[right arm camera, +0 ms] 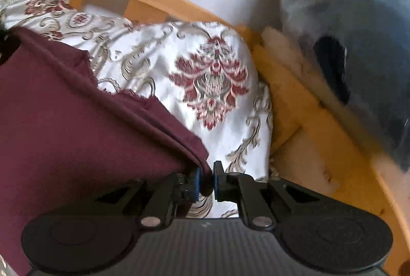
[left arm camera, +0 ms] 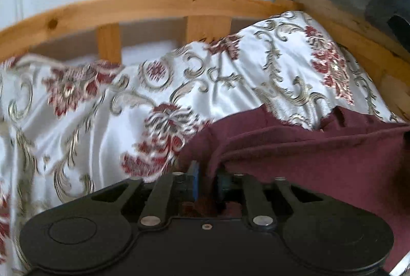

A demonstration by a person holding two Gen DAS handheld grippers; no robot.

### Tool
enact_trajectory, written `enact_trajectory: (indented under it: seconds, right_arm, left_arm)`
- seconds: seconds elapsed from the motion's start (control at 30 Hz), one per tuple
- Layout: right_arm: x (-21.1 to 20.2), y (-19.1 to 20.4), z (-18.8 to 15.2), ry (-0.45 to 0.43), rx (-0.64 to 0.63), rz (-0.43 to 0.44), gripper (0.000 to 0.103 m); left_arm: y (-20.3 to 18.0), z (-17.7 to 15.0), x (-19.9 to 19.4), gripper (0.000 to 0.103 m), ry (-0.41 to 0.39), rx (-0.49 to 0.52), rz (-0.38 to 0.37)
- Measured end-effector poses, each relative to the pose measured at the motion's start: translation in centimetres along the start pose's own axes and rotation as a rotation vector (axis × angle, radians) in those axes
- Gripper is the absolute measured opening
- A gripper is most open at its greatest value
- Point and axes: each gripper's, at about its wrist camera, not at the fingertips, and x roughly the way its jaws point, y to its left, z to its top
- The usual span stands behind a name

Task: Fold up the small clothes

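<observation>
Broadly, a white bedspread (left arm camera: 107, 106) with red and gold flowers covers the bed, framed by a pine headboard (left arm camera: 143, 4). Across it lies the maroon garment (right arm camera: 64, 117), partly folded. At opposite edges, the left tool (left arm camera: 206, 180) is clamped on a bunched fold of it, and the right tool (right arm camera: 207, 182), nearly closed, pinches its doubled corner.

Your left gripper (left arm camera: 205, 180) has its jaws closed tight on the cloth (left arm camera: 307, 147). Your right gripper (right arm camera: 206, 177) pinches a cloth corner, jaws nearly together.
</observation>
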Motion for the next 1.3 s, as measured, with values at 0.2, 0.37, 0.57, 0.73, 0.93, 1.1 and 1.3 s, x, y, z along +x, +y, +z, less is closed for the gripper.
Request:
enact_trajectory:
  seconds: [0.2, 0.37, 0.57, 0.73, 0.93, 1.1, 1.3]
  right_arm:
    - [0.9, -0.9, -1.2, 0.027, 0.157, 0.032, 0.056]
    - [0.2, -1.3, -2.5, 0.027, 0.26, 0.041, 0.099]
    - [-1.9, -0.6, -5.2, 0.03, 0.408, 0.102, 0.103]
    - [-4.2, 0.4, -8.0, -0.033, 0.528, 0.226, 0.103]
    - [-3.0, -0.6, -8.2, -0.04, 0.627, 0.292, 0.103]
    - [-1.1, -1.5, -7.6, -0.036, 0.728, 0.28, 0.095]
    - [-1.6, -0.9, -8.0, -0.021, 0.742, 0.217, 0.04]
  left_arm:
    - [1.7, -0.3, 0.4, 0.077, 0.02, -0.089, -0.08]
    - [2.7, -0.4, -1.0, 0.102, -0.025, -0.133, -0.094]
    - [3.2, -2.2, -1.2, 0.102, 0.066, -0.138, -0.071]
    - [2.9, -5.6, -1.7, 0.102, 0.166, -0.092, -0.105]
    - [2.9, -7.3, 0.2, 0.102, 0.277, -0.089, -0.214]
    - [4.6, -7.5, -0.1, 0.08, 0.258, -0.183, -0.232]
    - [5.2, -7.1, -0.6, 0.034, 0.295, -0.29, -0.272]
